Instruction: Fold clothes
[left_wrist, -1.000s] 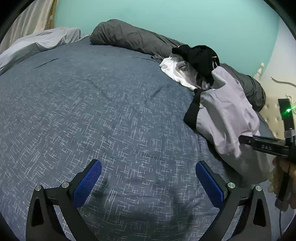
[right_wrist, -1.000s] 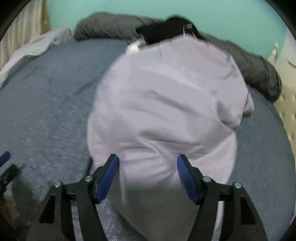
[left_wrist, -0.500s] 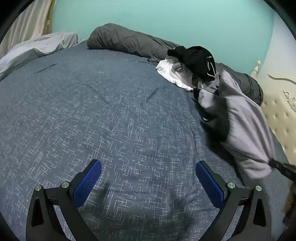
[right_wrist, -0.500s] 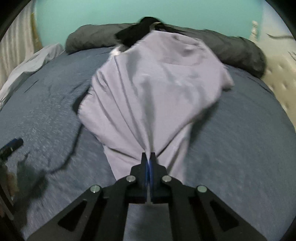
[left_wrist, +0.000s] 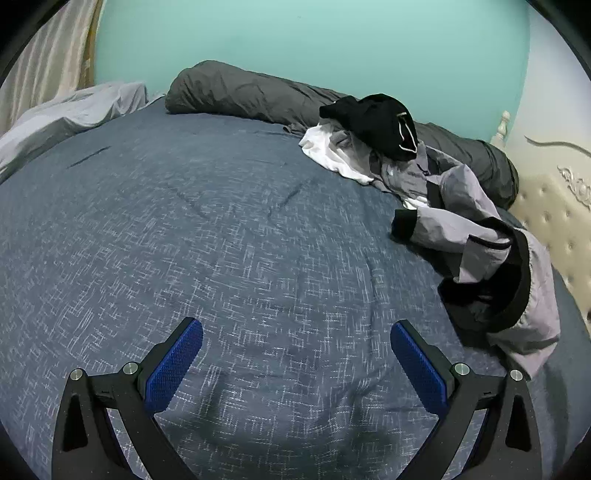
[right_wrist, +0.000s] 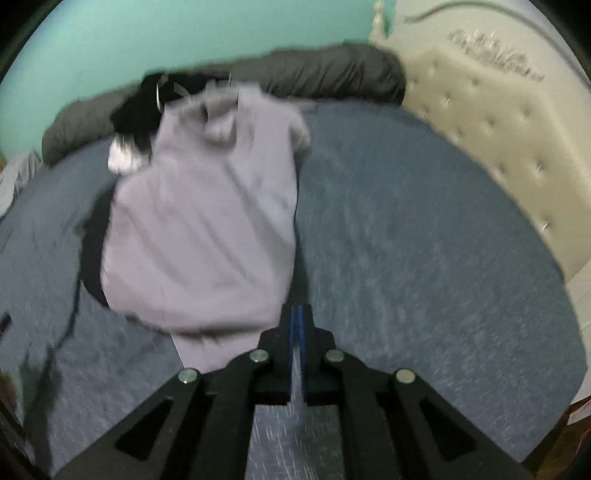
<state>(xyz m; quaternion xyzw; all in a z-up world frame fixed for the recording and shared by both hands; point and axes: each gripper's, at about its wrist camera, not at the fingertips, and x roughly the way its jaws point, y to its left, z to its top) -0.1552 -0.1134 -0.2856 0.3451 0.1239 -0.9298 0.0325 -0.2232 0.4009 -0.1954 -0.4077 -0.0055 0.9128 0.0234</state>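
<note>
A lilac jacket with black trim (right_wrist: 207, 229) lies stretched over the blue bed cover (left_wrist: 221, 221), reaching from the clothes pile toward me. My right gripper (right_wrist: 297, 314) has its blue pads almost together at the jacket's near edge. Its jaws are opening, with a strip of that fabric still between them. In the left wrist view the same jacket (left_wrist: 465, 206) sprawls at the right. My left gripper (left_wrist: 295, 326) hovers wide open over bare bed cover, holding nothing. The right wrist view is blurred.
The pile at the back holds a black garment (left_wrist: 376, 118) and a white one (left_wrist: 325, 151). A rolled dark grey duvet (left_wrist: 240, 92) lines the teal wall. A cream tufted headboard (right_wrist: 480, 140) stands at the right. A pale sheet (left_wrist: 74, 114) and a curtain (left_wrist: 44, 74) sit at the far left.
My right gripper closed on the jacket's edge and dragged it out of the pile toward the near right, rolling as it went. It left the left wrist view. My left gripper stayed open.
</note>
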